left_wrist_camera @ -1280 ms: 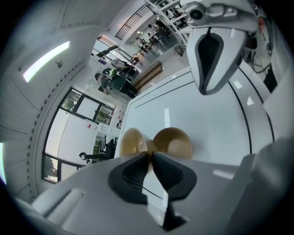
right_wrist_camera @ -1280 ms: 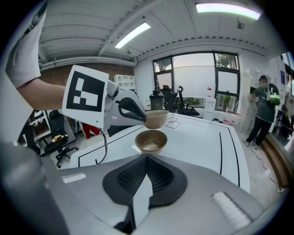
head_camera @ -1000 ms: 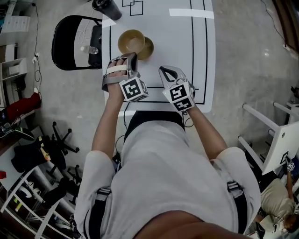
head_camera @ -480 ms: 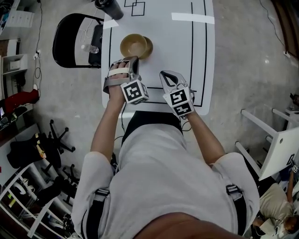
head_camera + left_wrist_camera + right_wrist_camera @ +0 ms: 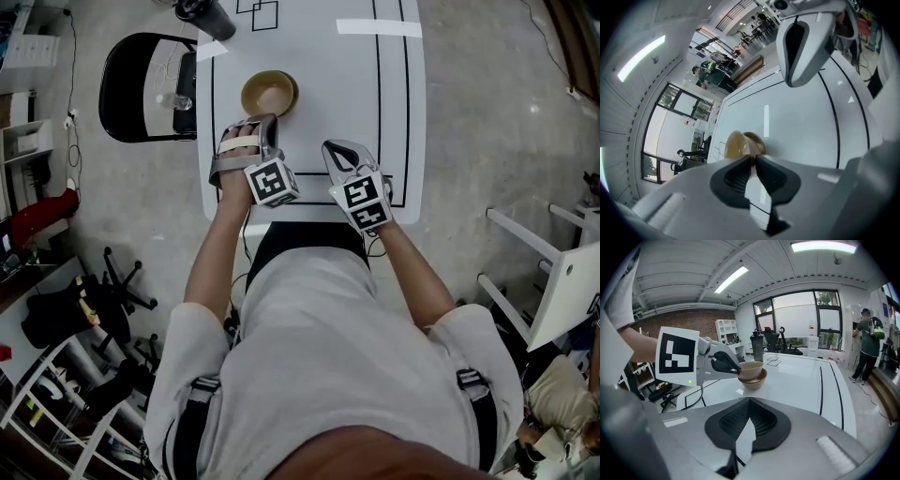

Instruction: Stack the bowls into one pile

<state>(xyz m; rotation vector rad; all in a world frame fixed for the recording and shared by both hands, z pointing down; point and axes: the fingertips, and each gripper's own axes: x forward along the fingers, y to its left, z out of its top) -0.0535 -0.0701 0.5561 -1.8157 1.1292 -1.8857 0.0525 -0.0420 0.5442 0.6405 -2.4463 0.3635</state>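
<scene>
Near right: right gripper (image 5: 749,401), jaws pressed together, nothing held. Near left: left gripper (image 5: 753,158), jaws narrowed onto near rim of upper bowl (image 5: 751,367). A second ago this bowl was seen overhanging leftward; now it is seated squarer in lower bowl (image 5: 753,380). The stack is set on the white table (image 5: 319,94), far-left of the right gripper. Farther: dark tumbler (image 5: 202,11) at the far left corner, black chair (image 5: 131,56) left of the table.

A white table (image 5: 309,56) bears nested bowls (image 5: 269,93) and a dark tumbler (image 5: 208,14).
</scene>
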